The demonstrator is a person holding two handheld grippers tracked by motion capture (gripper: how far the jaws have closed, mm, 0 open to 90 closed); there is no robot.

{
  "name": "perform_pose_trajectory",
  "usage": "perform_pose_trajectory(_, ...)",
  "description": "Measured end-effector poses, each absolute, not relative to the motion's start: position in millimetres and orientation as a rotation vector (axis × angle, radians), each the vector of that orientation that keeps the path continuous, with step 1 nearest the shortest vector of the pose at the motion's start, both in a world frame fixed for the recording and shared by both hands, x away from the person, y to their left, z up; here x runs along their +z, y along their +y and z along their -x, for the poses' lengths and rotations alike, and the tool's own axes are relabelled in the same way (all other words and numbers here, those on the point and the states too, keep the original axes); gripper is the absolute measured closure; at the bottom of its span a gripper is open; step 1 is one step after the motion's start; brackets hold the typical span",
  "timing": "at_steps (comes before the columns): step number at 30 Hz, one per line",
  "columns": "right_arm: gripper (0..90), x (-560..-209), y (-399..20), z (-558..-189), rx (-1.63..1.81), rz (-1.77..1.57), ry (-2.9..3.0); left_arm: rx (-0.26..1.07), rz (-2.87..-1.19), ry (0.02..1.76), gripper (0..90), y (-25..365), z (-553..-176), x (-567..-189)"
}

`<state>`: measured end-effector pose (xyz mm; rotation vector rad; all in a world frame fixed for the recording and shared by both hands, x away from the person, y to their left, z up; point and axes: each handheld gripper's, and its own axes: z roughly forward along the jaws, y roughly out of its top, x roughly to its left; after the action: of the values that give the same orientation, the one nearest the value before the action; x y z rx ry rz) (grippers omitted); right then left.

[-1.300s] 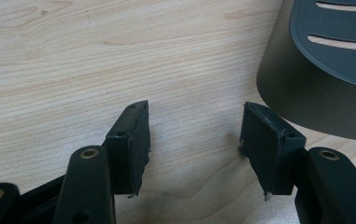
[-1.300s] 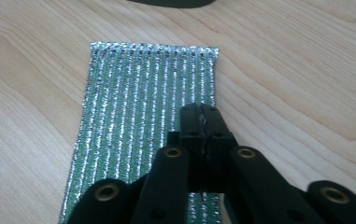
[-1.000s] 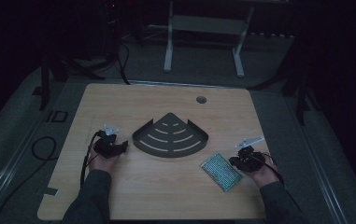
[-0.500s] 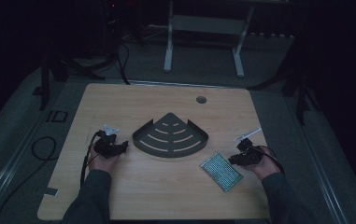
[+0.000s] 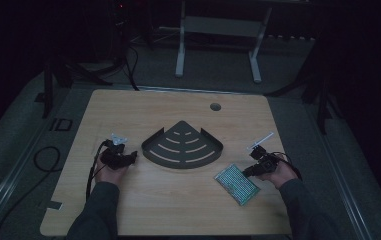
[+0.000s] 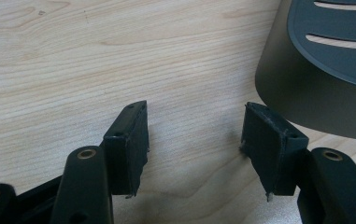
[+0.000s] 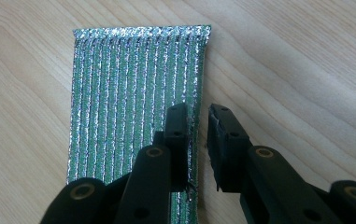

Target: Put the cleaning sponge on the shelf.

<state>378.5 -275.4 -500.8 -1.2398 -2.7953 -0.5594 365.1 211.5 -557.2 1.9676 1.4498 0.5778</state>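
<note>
A dark quarter-round slotted shelf tray (image 5: 183, 147) lies mid-table. My left gripper (image 5: 128, 156) rests just left of it, open. In the left gripper view its jaws (image 6: 196, 140) stand wide over bare wood, with the tray's wall (image 6: 325, 79) at the right. A green glittery ribbed pad (image 5: 235, 184) lies flat near the front right. My right gripper (image 5: 245, 174) sits at its right edge. Its jaws (image 7: 198, 116) have just been opening and stand a narrow gap apart. They straddle the edge of the pad (image 7: 129, 88) without pressing on it.
The wooden table (image 5: 178, 210) has a round cable hole (image 5: 215, 106) at the back. A cable loop (image 5: 45, 157) lies off the left edge. A white metal stand (image 5: 218, 45) is on the floor beyond the table.
My right hand has shifted slightly at the pad's right edge. The pad, the tray and my left hand have kept still.
</note>
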Motion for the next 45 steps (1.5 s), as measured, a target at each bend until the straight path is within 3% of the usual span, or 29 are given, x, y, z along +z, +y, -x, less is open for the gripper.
perform_pose_trajectory(13,79.0,-501,-269,-386,-0.454,1.173,-2.791,0.577,-1.968,1.448,41.5,211,-365,-557)
perform_pose_trajectory(40,71.3,-512,-276,-398,-0.455,1.183,-2.686,0.577,-1.970,1.449,41.1,211,-365,-557)
perform_pose_trajectory(45,75.8,-514,-278,-400,-0.467,1.178,-2.649,0.577,-1.969,1.450,41.0,211,-365,-557)
